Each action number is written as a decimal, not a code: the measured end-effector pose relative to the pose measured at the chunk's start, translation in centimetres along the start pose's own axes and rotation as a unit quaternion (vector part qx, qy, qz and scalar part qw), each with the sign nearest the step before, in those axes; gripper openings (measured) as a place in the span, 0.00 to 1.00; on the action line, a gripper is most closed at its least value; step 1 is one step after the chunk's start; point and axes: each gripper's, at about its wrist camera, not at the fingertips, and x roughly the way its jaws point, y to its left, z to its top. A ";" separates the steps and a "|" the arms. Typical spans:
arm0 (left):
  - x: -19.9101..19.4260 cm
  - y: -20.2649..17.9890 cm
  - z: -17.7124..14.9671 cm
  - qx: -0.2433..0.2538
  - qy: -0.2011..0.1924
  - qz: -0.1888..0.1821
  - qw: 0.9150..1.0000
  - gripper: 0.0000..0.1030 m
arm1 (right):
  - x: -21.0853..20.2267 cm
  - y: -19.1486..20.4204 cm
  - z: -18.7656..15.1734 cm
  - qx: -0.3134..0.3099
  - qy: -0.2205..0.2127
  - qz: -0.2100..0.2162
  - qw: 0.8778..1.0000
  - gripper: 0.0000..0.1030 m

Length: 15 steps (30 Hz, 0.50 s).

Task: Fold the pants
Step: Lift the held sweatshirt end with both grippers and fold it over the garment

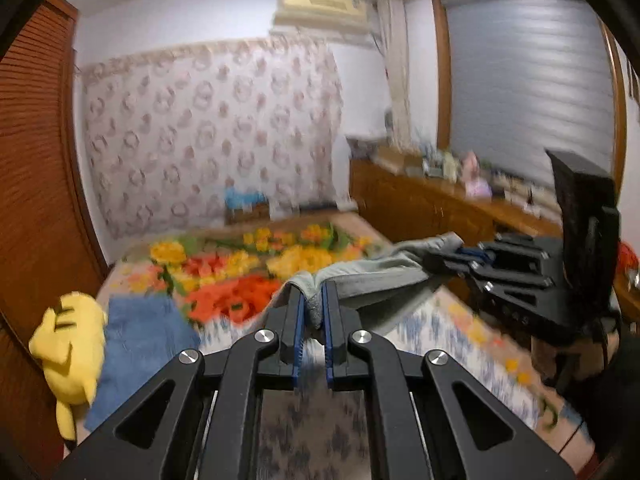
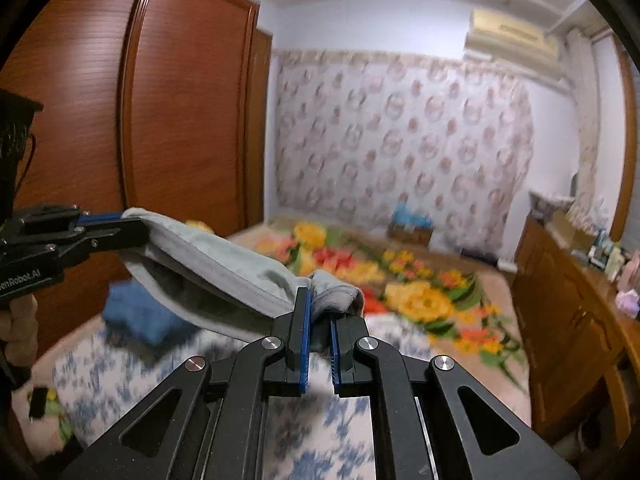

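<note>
Grey pants point(image 1: 372, 276) stretched between left tool point(image 1: 313, 296) and right tool point(image 2: 320, 312), both clamped

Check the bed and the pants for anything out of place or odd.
Nothing looks damaged or spilled. The grey pants hang bunched in the air between the left gripper and right gripper, both clamped on the fabric. A yellow plush toy and blue folded cloth sit on the bed.

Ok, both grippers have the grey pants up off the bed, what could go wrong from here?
1. Each gripper, left and right, pinches only a small bunch of the pants, so an edge could slip out.
2. The cloth sags between them and may land creased.
3. The blue towel and yellow toy lie on the bed, where the pants could snag.
</note>
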 end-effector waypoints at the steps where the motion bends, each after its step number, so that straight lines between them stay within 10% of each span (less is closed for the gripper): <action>1: 0.4 0.1 -0.8 0.001 0.010 -0.002 1.000 0.09 | 0.5 0.2 -0.6 -0.001 0.011 0.003 1.000 0.08; 15: 0.1 0.7 -4.3 0.000 0.053 -0.006 0.999 0.09 | 1.8 0.4 -2.2 -0.021 0.059 0.046 0.997 0.08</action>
